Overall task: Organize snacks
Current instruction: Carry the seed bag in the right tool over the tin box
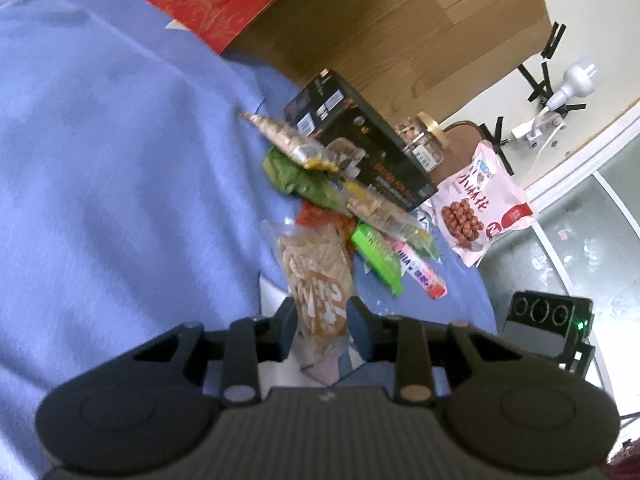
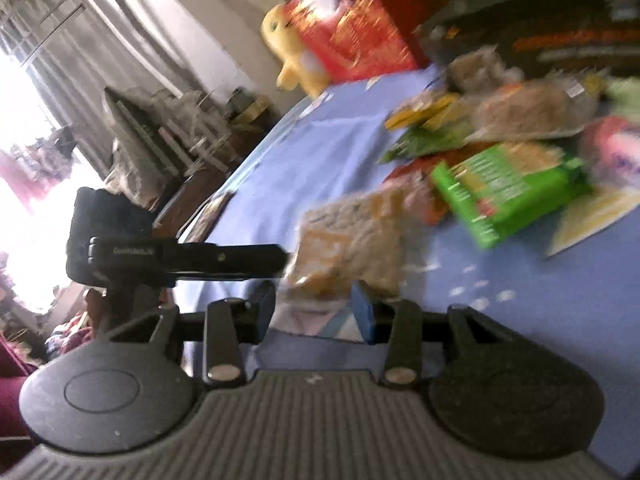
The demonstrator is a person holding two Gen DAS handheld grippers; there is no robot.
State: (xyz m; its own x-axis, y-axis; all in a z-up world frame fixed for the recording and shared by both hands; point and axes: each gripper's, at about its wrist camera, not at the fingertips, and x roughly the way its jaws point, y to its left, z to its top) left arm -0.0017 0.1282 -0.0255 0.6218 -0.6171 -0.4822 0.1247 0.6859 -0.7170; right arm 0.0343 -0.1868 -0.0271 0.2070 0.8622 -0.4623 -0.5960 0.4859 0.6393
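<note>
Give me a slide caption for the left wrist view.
Left gripper shut on clear chip bag beside snack pile.

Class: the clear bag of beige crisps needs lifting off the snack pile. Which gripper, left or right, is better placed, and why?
Left. The left gripper already brackets the clear bag of crisps; the right gripper stands open beside it, gripping nothing.

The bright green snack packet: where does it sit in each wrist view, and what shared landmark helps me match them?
Left wrist view: the bright green snack packet lies right of centre, beside the clear bag of crackers.
Right wrist view: it sits at the right, blurred, right of the same bag.
Shared landmark: the black box behind the pile.
</note>
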